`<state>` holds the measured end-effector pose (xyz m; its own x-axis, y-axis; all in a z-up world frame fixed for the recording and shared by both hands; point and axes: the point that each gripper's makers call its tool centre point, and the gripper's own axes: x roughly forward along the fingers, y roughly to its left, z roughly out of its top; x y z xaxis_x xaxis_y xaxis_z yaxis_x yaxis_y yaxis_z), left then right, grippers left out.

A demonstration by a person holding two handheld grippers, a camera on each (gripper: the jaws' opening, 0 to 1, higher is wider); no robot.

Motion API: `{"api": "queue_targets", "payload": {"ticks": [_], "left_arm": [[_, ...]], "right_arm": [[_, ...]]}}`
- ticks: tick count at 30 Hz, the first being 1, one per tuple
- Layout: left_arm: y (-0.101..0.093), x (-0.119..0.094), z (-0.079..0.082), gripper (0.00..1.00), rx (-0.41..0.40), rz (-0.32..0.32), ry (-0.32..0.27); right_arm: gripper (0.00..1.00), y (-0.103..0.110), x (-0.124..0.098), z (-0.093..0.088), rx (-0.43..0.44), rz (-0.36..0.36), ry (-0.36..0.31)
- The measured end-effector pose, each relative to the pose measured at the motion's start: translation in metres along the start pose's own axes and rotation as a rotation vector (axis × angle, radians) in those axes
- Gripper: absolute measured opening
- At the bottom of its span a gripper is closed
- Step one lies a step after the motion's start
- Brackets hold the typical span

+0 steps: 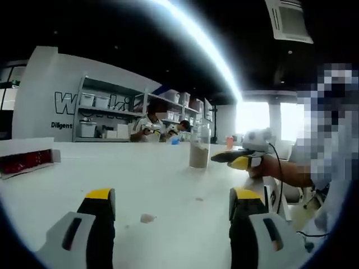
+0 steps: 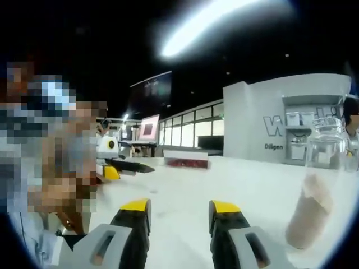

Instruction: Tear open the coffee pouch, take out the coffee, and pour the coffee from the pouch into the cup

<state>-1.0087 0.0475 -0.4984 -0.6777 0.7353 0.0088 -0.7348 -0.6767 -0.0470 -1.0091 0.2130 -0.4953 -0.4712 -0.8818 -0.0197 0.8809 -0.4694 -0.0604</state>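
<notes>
Both sets of fingers open and empty over the white worktop (image 1: 151, 174).
Your right gripper (image 2: 178, 216) is nearer the tan, upright paper pouch (image 2: 309, 216), just right of it; left gripper (image 1: 171, 204) well back.

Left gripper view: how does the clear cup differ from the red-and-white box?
The clear glass cup stands tall and upright; the flat red-and-white box lies low and long. The cup is see-through; the box is opaque. The cup is close to the right gripper; the box sits far off to the left. Both rest on the white table, neither held.
</notes>
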Motion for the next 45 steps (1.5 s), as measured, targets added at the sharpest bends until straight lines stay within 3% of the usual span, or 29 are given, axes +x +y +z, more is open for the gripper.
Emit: {"api": "queue_targets", "payload": {"ticks": [3,5,8,10,17,20,22,29,45], "left_arm": [[-0.002,-0.001,0.003,0.85,-0.022,-0.030,-0.005],[-0.007,0.000,0.007,0.85,0.026,-0.046,-0.011],[-0.010,0.000,0.012,0.85,0.023,-0.068,-0.012],[-0.006,0.000,0.021,0.83,0.040,-0.063,-0.055],[0.002,0.002,0.009,0.85,0.088,-0.111,-0.007],[0.004,0.003,0.005,0.85,0.075,-0.131,-0.005],[0.004,0.004,-0.002,0.85,0.062,-0.129,0.028],[0.009,0.003,-0.002,0.85,0.058,-0.102,0.030],[0.001,-0.001,-0.006,0.83,0.019,-0.122,0.043]], "right_arm": [[0.42,-0.003,-0.001,0.001,-0.013,-0.009,-0.015],[0.42,-0.005,-0.001,0.003,-0.008,-0.013,-0.027],[0.42,-0.008,0.001,0.002,0.002,-0.019,-0.027],[0.42,-0.008,0.002,0.001,0.001,-0.017,-0.022],[0.41,-0.007,0.001,0.000,0.002,-0.016,-0.019],[0.41,-0.006,0.001,0.001,-0.002,-0.015,-0.020],[0.40,-0.006,0.001,0.001,-0.001,-0.019,-0.021],[0.39,-0.004,0.003,-0.001,-0.011,-0.021,-0.006],[0.38,-0.005,0.003,-0.002,-0.003,-0.020,-0.005]]}}
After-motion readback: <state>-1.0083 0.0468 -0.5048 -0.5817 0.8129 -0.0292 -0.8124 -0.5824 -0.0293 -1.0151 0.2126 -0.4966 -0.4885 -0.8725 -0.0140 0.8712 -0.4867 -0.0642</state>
